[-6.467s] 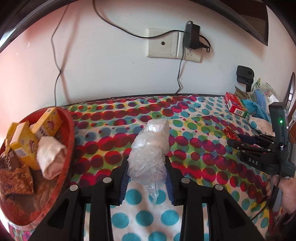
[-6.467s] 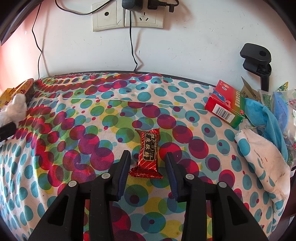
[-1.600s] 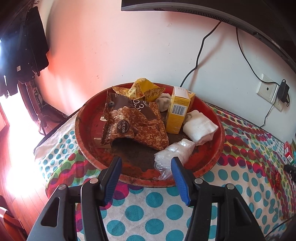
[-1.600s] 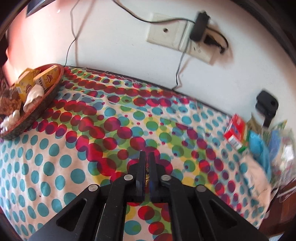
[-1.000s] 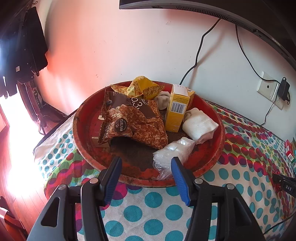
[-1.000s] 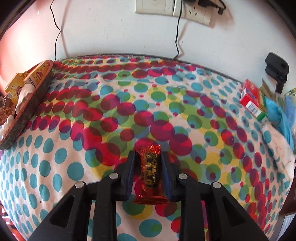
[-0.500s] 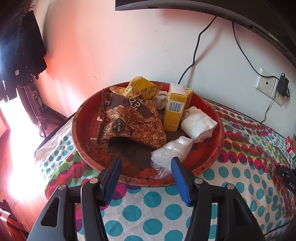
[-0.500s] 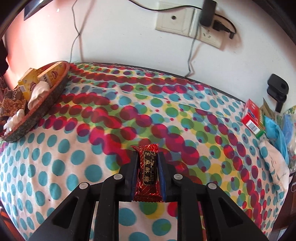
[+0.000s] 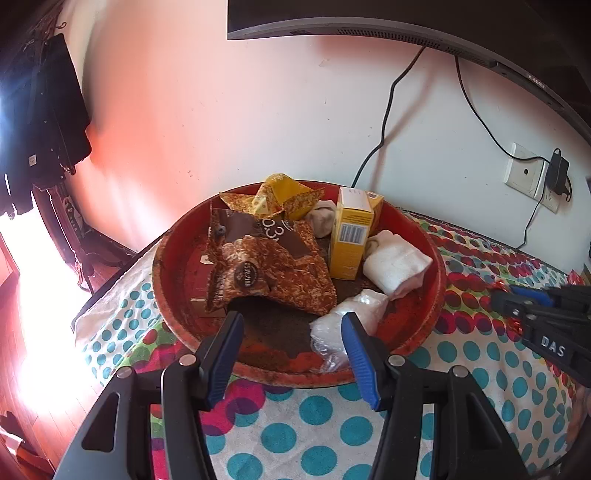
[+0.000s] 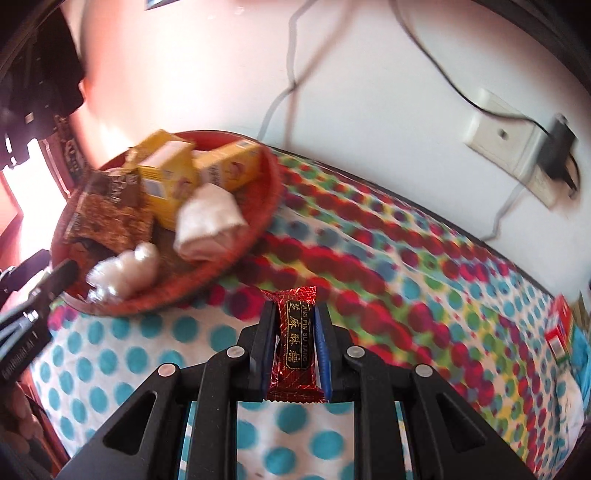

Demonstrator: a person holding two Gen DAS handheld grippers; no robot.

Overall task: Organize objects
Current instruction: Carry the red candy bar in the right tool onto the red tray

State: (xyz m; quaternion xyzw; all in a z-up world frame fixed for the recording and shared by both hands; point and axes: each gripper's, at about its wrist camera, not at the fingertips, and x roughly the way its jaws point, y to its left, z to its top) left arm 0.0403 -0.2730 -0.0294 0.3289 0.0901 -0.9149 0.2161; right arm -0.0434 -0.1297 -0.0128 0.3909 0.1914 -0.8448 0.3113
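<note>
A red candy bar wrapper (image 10: 294, 341) with gold lettering is clamped between the pads of my right gripper (image 10: 294, 317), held above the dotted tablecloth. The round red tray (image 9: 437, 258) holds a brown snack bag (image 9: 269, 266), yellow boxes (image 9: 349, 236), a white cloth roll (image 9: 397, 260) and a clear plastic bag (image 9: 347, 317). My left gripper (image 9: 291, 325) hovers open at the tray's near rim with nothing between its fingers. In the left wrist view the right gripper (image 9: 498, 295) comes in from the right edge. The tray (image 10: 271, 192) lies up and left of the held bar.
A wall socket with a plugged adapter (image 10: 532, 147) and hanging cables sits on the wall behind. A red box (image 10: 559, 328) and blue cloth lie at the table's right end. A monitor (image 9: 369, 22) hangs above the tray. The table's left edge drops to a sunlit floor.
My right gripper has carried the candy bar left towards the tray and rolled, so the tray looms much larger; it now reaches further into the left wrist view. The left gripper has stayed put.
</note>
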